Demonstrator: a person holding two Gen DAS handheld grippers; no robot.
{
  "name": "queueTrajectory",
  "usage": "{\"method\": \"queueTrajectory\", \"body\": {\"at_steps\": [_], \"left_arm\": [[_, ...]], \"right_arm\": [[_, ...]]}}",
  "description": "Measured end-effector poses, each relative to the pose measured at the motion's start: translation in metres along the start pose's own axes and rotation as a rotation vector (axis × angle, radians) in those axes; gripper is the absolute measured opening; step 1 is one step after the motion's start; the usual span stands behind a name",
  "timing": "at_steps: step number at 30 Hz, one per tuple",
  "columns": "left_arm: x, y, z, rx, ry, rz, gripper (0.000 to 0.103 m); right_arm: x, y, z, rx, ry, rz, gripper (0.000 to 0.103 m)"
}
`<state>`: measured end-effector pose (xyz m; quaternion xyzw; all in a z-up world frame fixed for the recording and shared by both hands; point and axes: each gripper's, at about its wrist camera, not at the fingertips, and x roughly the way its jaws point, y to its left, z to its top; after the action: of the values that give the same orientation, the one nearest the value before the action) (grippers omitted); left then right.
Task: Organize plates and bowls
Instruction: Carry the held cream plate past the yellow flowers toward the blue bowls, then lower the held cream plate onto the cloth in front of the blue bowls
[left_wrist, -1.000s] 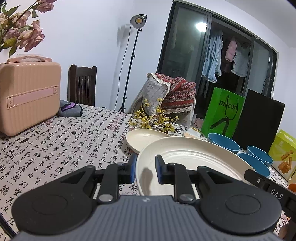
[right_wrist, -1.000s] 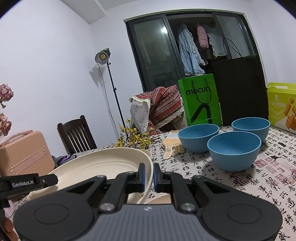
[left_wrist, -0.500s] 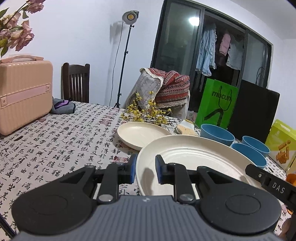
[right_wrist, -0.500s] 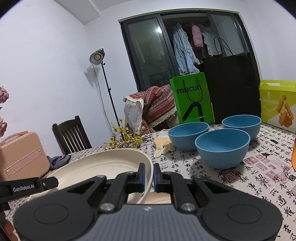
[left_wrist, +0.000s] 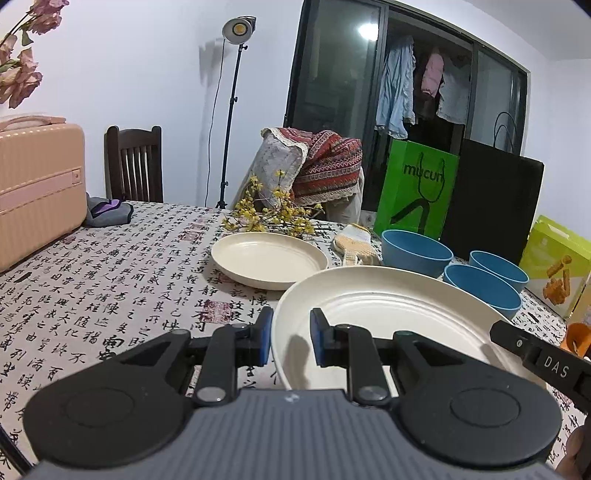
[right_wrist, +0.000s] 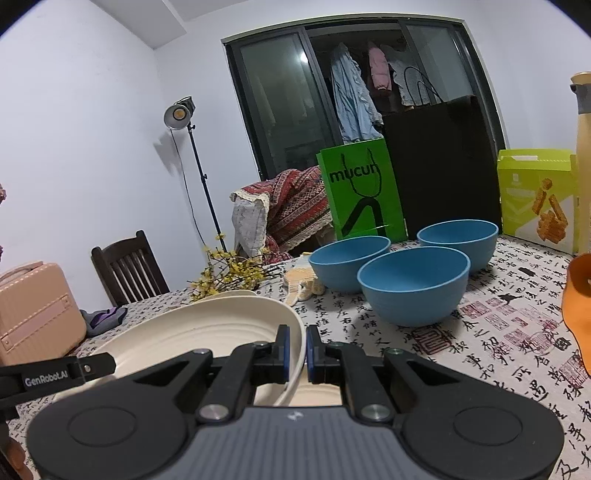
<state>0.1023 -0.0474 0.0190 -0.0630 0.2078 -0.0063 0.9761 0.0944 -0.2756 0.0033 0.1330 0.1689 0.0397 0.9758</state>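
Note:
A large cream plate (left_wrist: 388, 314) (right_wrist: 207, 332) hangs level just above the patterned tablecloth, held from both sides. My left gripper (left_wrist: 291, 341) is shut on its left rim, and my right gripper (right_wrist: 295, 349) is shut on its right rim. A smaller cream plate (left_wrist: 269, 258) lies on the table beyond it, to the left. Three blue bowls (right_wrist: 413, 284) (right_wrist: 349, 262) (right_wrist: 458, 240) stand in a cluster to the right. A cream surface shows under the held plate in the right wrist view; I cannot tell what it is.
A pink suitcase (left_wrist: 37, 184) stands at the table's left. Yellow flower sprigs (left_wrist: 269, 214) and a knitted item (left_wrist: 354, 243) lie behind the small plate. A green bag (left_wrist: 413, 195), a black bag (left_wrist: 491, 206) and a yellow-green box (left_wrist: 557, 266) line the far right. An orange object (right_wrist: 576, 295) lies at right.
Both grippers, still gripping the large plate, have carried it to the right and lower; the blue bowls now look nearer and the suitcase has slid toward the left edge.

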Motion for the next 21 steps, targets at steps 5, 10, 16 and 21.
{"method": "queueTrajectory", "body": {"at_steps": [5,10,16,21], "left_arm": [[0.002,-0.006,-0.004,0.01,0.008,-0.006,0.021],[0.006,-0.012,-0.009,0.021,0.022,-0.011,0.021],[0.01,-0.019,-0.015,0.04,0.034,-0.015,0.021],[0.014,-0.025,-0.019,0.051,0.048,-0.018,0.021]], "right_arm": [[-0.001,-0.008,-0.003,0.003,0.004,-0.009,0.009],[-0.001,-0.015,-0.006,0.006,0.007,-0.02,0.009],[0.001,-0.023,-0.009,0.006,0.016,-0.034,0.009],[0.002,-0.029,-0.012,0.002,0.022,-0.044,0.009]]}}
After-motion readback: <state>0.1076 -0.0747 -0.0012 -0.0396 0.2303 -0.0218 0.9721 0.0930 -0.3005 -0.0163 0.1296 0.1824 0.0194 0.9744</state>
